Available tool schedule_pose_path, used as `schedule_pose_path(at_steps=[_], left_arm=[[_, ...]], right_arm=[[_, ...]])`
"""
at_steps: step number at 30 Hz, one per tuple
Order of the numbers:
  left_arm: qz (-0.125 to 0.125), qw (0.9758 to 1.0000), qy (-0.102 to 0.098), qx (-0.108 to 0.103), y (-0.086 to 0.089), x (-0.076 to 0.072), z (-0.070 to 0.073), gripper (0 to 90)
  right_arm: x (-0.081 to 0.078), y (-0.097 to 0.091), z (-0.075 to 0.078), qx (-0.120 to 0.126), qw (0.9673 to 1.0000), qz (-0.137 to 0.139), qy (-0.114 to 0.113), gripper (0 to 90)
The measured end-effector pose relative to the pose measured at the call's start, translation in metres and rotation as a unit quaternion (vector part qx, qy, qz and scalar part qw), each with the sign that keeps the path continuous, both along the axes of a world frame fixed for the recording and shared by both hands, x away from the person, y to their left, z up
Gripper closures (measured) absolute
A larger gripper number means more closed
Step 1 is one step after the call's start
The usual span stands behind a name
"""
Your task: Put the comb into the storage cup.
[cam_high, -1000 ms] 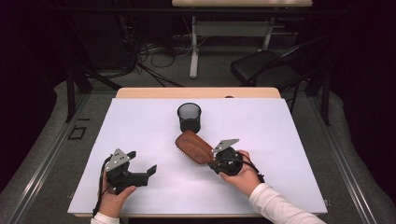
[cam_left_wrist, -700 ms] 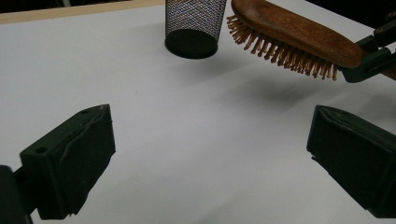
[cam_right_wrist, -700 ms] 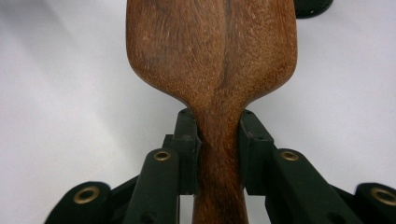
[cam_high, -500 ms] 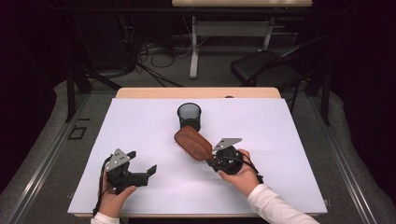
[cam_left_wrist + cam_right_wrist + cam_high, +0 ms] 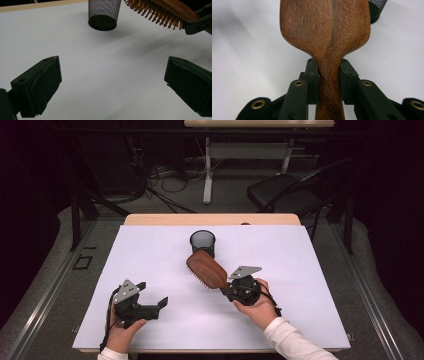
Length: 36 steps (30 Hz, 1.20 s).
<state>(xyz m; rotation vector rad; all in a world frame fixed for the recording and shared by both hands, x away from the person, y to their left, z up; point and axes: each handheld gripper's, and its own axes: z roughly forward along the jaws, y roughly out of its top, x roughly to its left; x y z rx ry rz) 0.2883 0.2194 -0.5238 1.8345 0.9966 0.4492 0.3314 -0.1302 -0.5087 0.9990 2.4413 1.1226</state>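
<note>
The mesh cup (image 5: 203,242) stands on the table (image 5: 310,270) toward its far edge, the hairbrush (image 5: 206,269) just before it, nearer the near edge.

Left hand-held gripper (image 5: 150,306) gapes wide; right hand-held gripper (image 5: 231,292) is clamped.

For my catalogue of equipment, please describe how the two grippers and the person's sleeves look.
Both the left gripper and the right gripper are black, blocky two-jaw tools. Each carries a grey three-cornered plate on top and trails a black cable. The right gripper's linkage arms show brass-coloured rivets. The person wears white sleeves.

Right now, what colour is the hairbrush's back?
Reddish-brown wood grain on the hairbrush, clearest in the right gripper view.
</note>
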Motion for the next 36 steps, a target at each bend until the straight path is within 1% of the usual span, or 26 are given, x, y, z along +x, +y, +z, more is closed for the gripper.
schedule_pose_path(at_steps=[3,7,14,17,21,23,26,29,36], left_arm=[[0.001,1.0000,0.000,-0.001,0.000,0.000,0.000,1.2],[0.000,1.0000,0.000,0.001,0.000,0.000,0.000,1.2],[0.001,1.0000,0.001,0.003,0.000,0.000,0.000,1.3],[0.000,1.0000,0.001,0.003,0.000,0.000,-0.001,1.3],[0.001,1.0000,0.002,0.003,-0.001,0.001,-0.001,1.3],[0.000,1.0000,0.002,0.003,0.000,0.000,-0.001,1.3],[0.001,1.0000,0.002,0.003,-0.001,0.000,-0.001,1.3],[0.000,1.0000,0.002,0.004,-0.001,0.000,-0.001,1.3],[0.000,1.0000,0.002,0.005,0.000,0.001,-0.001,1.3]], right_arm=[[0.001,0.000,0.001,0.004,1.0000,-0.003,-0.002,72.2],[0.002,0.000,0.003,0.010,0.9999,-0.005,-0.011,72.1],[0.004,-0.001,0.008,0.027,0.9993,-0.016,-0.021,72.2],[0.004,-0.001,0.010,0.034,0.9988,-0.019,-0.030,72.2],[0.005,-0.001,0.014,0.047,0.9979,-0.026,-0.037,72.2],[0.005,-0.001,0.016,0.045,0.9974,-0.029,-0.048,72.2],[0.005,0.000,0.018,0.050,0.9965,-0.033,-0.059,72.2],[0.006,0.001,0.019,0.057,0.9955,-0.037,-0.066,72.2],[0.007,0.001,0.023,0.080,0.9927,-0.048,-0.076,72.1]])
